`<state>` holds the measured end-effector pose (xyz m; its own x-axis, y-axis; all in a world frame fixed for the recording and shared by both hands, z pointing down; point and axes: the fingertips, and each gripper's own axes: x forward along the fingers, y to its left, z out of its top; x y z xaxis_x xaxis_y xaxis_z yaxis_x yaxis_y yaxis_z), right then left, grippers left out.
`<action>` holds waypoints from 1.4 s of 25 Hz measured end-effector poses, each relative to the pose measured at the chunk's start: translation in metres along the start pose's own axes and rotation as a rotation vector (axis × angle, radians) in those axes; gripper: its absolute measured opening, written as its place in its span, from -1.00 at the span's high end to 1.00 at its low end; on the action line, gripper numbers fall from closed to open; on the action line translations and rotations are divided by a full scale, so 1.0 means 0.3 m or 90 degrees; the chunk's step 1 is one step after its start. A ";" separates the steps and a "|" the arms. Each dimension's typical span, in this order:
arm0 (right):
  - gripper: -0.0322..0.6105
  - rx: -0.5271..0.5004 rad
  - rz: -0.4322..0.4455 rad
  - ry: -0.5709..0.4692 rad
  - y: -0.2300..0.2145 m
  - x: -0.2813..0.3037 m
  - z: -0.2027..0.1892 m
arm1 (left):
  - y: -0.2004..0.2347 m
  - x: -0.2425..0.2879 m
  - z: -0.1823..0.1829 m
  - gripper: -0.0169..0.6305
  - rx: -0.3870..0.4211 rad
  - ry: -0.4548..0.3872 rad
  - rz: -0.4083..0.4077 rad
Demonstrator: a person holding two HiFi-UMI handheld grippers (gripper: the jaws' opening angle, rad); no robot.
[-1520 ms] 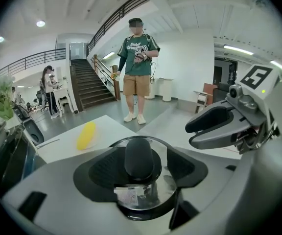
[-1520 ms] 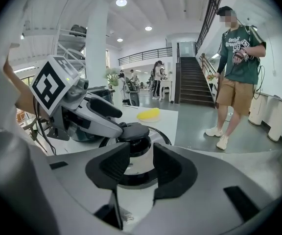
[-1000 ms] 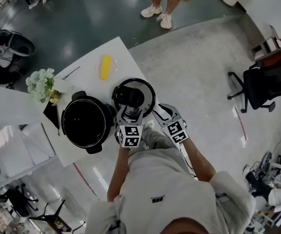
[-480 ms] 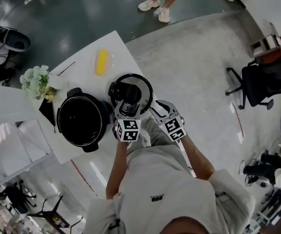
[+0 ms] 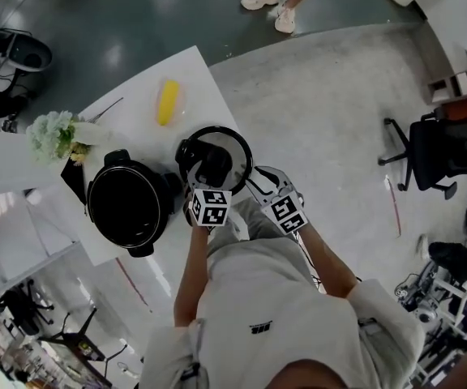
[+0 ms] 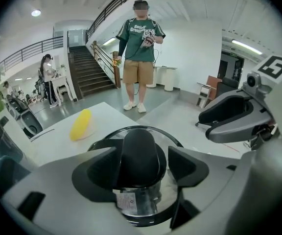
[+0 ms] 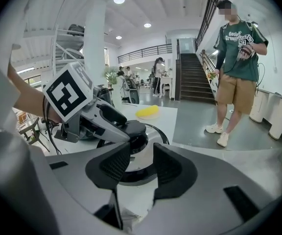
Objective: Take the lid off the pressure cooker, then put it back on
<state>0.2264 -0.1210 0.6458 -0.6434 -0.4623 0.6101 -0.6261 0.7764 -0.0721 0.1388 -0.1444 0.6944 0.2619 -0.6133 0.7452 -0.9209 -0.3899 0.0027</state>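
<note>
Lid (image 5: 215,160) location: flat on the white table (image 5: 136,116), knob up, just beside the open pressure cooker pot (image 5: 128,209) and near the table's edge.

Left gripper (image 6: 142,168): the jaws stand spread wide, one on each side of the black knob (image 6: 140,151). They have just been opening, and the pads do not press on the knob. Right gripper (image 7: 141,160): the jaws are apart with nothing between them, and it is held beside the lid.

Procedure (judged): the lid is off, so refitting remains.
1. Centre the knob between the pads before closing.
2. Close squarely on the knob's flanks, because a rounded knob can slip from a skewed grip.
3. Lift straight up and carry the lid level over the pot.
4. Lower until the rim seats all round.
5. Keep the right gripper clear of the path.

Appearance: round, with a glass pane in a black rim and a tall rounded knob at the centre. A small label (image 6: 126,199) sits on the glass below the knob. The lid is probably heavy for a single grip.
</note>
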 end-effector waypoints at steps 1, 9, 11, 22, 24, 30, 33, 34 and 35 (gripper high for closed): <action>0.43 0.000 0.004 0.002 -0.007 0.006 0.000 | 0.001 0.013 -0.001 -0.10 -0.002 0.007 -0.001; 0.43 0.000 0.025 0.011 -0.042 0.053 0.005 | 0.020 0.091 -0.035 -0.11 -0.012 0.060 0.000; 0.43 0.001 0.025 0.010 -0.050 0.057 0.006 | 0.021 0.105 -0.042 -0.10 -0.015 0.066 -0.001; 0.43 0.010 0.025 0.016 -0.059 0.054 -0.014 | 0.020 0.118 -0.040 0.06 -0.056 0.070 -0.031; 0.43 0.009 0.024 0.014 -0.056 0.054 -0.007 | 0.022 0.117 -0.042 0.06 -0.057 0.070 -0.028; 0.43 0.006 0.014 0.006 -0.071 0.042 0.010 | 0.011 0.110 -0.032 0.06 -0.058 0.072 -0.033; 0.43 0.006 0.007 0.002 -0.079 0.033 0.023 | -0.005 0.099 -0.010 0.06 -0.046 0.067 -0.044; 0.43 0.008 0.004 0.000 -0.082 0.030 0.028 | -0.010 0.096 -0.001 0.06 -0.041 0.065 -0.046; 0.43 0.009 0.002 -0.003 -0.084 0.026 0.033 | -0.014 0.091 0.010 0.06 -0.038 0.062 -0.048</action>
<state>0.2327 -0.1486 0.6445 -0.6470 -0.4618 0.6067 -0.6302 0.7718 -0.0847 0.1507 -0.1615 0.7129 0.3048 -0.5127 0.8026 -0.9156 -0.3898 0.0987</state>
